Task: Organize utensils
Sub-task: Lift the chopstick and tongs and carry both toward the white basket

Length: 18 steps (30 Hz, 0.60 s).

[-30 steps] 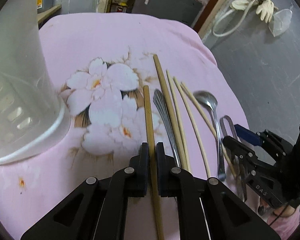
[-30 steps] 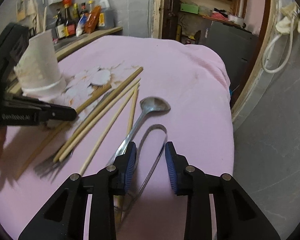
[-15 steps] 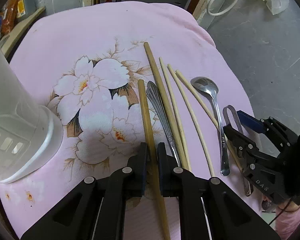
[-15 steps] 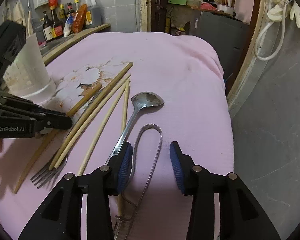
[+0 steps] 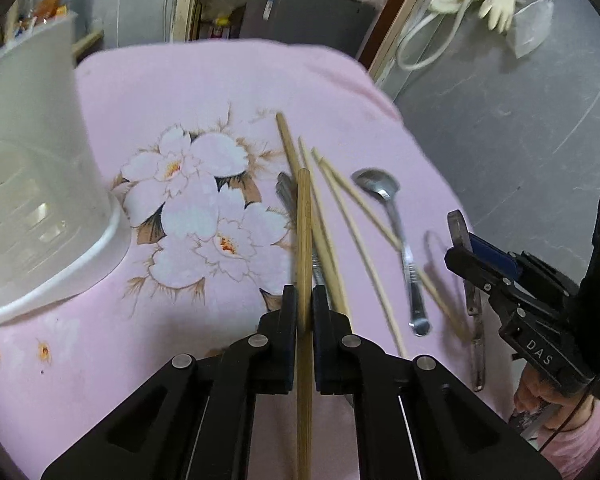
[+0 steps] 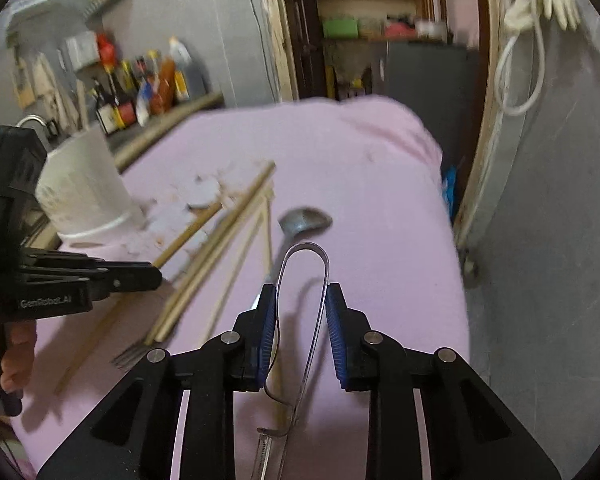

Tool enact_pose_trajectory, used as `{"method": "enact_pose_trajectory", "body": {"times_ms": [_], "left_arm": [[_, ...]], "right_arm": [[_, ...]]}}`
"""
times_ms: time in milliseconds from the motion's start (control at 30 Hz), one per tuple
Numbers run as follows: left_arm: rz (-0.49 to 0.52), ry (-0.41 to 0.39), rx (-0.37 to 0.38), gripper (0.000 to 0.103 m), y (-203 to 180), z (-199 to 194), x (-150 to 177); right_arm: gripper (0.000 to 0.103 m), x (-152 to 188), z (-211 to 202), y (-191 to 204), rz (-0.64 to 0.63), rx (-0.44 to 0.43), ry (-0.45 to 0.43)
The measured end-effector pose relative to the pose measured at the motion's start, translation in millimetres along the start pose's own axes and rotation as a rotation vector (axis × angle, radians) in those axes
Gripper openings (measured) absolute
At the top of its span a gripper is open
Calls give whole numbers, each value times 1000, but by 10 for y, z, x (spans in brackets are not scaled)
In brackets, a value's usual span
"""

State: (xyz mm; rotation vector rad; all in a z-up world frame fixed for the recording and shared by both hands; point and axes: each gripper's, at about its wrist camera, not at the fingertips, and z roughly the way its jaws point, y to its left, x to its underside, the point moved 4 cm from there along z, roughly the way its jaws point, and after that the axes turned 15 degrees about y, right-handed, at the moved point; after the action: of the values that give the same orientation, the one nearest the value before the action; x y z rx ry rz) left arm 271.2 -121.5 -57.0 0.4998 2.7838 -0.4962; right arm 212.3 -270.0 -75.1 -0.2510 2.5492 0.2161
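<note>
Left wrist view: the left tongs stay clenched on the thick wooden chopstick, which half a second ago lay flat and now tilts up off the pink cloth, well right of the white utensil holder. It seems bound for that holder. The right tongs have lifted the bent metal tweezers between blue pads, spoon beyond.

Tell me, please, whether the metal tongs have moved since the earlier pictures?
Yes. The metal tongs have risen off the pink cloth, now casting a shadow on it, held between the right gripper's pads, while the spoon lies flat.
</note>
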Motion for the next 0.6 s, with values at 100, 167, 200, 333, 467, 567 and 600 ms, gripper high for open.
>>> {"method": "enact_pose_trajectory", "body": {"times_ms": [100, 167, 200, 333, 467, 567, 600], "left_arm": [[34, -125, 23, 5, -76, -189, 104], [49, -213, 32, 5, -191, -271, 117], [50, -259, 41, 5, -211, -341, 144], [43, -401, 52, 5, -261, -552, 226], [31, -566, 25, 5, -262, -779, 227], [7, -666, 28, 5, -130, -1084, 222], [-4, -695, 28, 5, -94, -1164, 206]], "right_arm": [[22, 75, -266, 147, -34, 8, -146], [22, 112, -430, 260, -63, 23, -249], [22, 125, -491, 307, -74, 31, -293], [22, 148, -715, 487, -102, 51, -452], [22, 10, -924, 667, -141, 50, -568], [22, -151, -1056, 782, -160, 23, -624], [22, -170, -1103, 815, -163, 14, -637]]}}
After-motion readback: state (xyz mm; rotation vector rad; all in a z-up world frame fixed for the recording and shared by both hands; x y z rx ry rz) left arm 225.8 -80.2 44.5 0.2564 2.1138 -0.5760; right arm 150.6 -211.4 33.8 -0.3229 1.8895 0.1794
